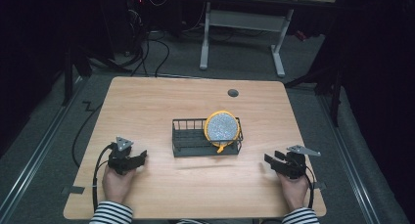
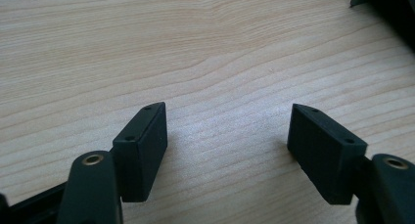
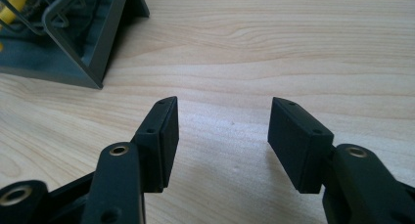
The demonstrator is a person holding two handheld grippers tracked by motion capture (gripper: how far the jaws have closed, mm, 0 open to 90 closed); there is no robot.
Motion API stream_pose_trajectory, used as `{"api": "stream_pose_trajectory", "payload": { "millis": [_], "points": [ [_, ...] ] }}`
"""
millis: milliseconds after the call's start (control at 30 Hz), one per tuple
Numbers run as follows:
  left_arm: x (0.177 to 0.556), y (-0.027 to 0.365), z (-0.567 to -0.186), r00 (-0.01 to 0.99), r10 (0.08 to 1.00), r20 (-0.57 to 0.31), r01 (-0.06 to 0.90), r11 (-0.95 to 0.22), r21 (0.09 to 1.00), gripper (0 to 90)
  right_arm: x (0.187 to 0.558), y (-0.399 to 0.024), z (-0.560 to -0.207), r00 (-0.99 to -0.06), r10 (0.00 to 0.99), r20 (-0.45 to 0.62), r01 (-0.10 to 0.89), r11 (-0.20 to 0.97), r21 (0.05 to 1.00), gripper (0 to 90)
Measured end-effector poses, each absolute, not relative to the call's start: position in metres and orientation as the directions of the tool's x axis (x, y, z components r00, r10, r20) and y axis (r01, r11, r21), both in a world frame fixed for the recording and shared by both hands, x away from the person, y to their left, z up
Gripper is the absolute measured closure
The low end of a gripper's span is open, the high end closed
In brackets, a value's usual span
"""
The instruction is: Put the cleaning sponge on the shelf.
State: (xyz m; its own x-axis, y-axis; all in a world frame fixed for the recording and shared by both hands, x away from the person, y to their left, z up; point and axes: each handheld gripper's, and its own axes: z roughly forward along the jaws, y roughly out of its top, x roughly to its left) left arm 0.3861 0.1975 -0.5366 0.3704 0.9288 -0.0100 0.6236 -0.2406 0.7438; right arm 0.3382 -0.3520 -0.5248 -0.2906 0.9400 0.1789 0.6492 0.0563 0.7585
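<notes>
A dark wire dish rack [image 1: 193, 142] stands mid-table. A round plate with a yellow rim and speckled grey face [image 1: 222, 127] leans upright in its right half. My left gripper [image 1: 142, 157] rests low at the table's front left, held by a hand, its jaws open over bare wood [image 2: 227, 131]. My right gripper [image 1: 269, 159] sits at the front right, also open with nothing between its fingers [image 3: 222, 131]. In the right gripper view the rack's corner [image 3: 85, 48] shows at the upper left with a bit of the yellow rim [image 3: 17, 1].
The wooden table [image 1: 147, 101] has a round grey cable grommet [image 1: 233, 93] near its far edge. Cables trail from both grippers off the front edge. Beyond the table, a white desk frame [image 1: 242, 26] and floor cables lie in the dark room.
</notes>
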Motion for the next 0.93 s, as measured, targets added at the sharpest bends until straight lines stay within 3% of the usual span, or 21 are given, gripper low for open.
{"api": "stream_pose_trajectory", "payload": {
  "millis": [433, 667, 933],
  "points": [
    [0.386, 0.197, -0.537, 0.370, 0.929, -0.010, 0.623, -0.240, 0.744, 31.6, 0.337, -0.341, -0.530, -0.290, 0.952, 0.098, 0.661, 0.125, 0.740, 42.1],
    [0.386, 0.198, -0.537, 0.371, 0.929, -0.011, 0.623, -0.240, 0.744, 31.5, 0.337, -0.328, -0.530, -0.302, 0.953, -0.025, 0.645, 0.224, 0.731, 39.8],
    [0.386, 0.197, -0.537, 0.371, 0.929, -0.010, 0.623, -0.240, 0.745, 31.6, 0.337, -0.329, -0.530, -0.306, 0.952, -0.019, 0.647, 0.223, 0.729, 39.4]
  ]
}}
